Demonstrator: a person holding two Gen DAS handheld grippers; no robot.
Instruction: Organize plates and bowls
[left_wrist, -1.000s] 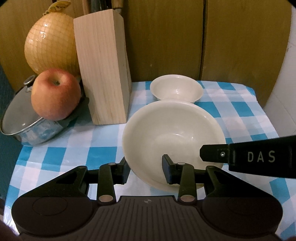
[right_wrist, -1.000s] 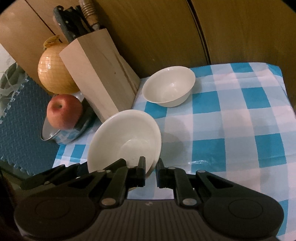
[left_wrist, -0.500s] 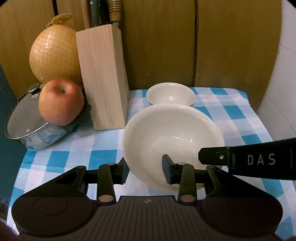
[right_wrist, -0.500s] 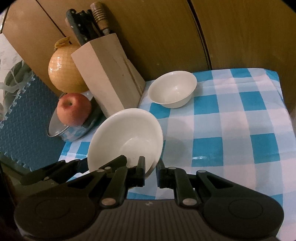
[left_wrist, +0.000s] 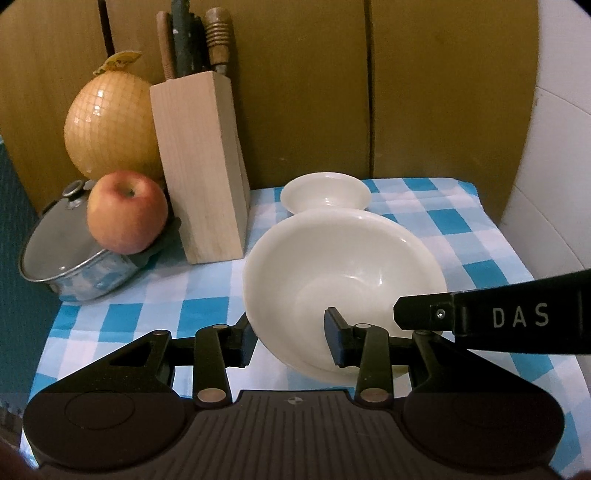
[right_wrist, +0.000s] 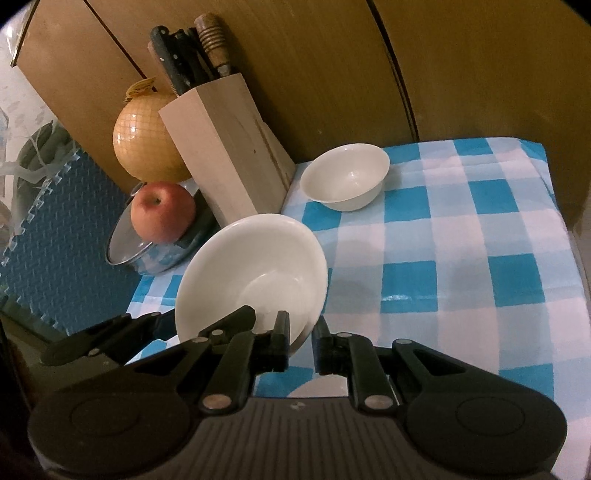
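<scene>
A large white bowl (left_wrist: 343, 266) is held tilted above the checked tablecloth (right_wrist: 461, 236); it also shows in the right wrist view (right_wrist: 255, 269). My right gripper (right_wrist: 300, 341) is shut on its near right rim. My left gripper (left_wrist: 290, 338) straddles its left rim, one finger inside and one outside, and I cannot tell whether the pads press it. A small white bowl (left_wrist: 325, 192) stands upright on the cloth behind it, also in the right wrist view (right_wrist: 347, 177).
A wooden knife block (left_wrist: 201, 166) stands at the left of the cloth. An apple (left_wrist: 127, 210) rests on a lidded pot (left_wrist: 70, 258), with a netted pomelo (left_wrist: 110, 129) behind. Wooden panels form the back wall. A white wall (left_wrist: 554, 184) is at the right.
Both grippers and the large bowl have risen and drawn back from the cloth. The knife handles have come into view. The small bowl has not moved.
</scene>
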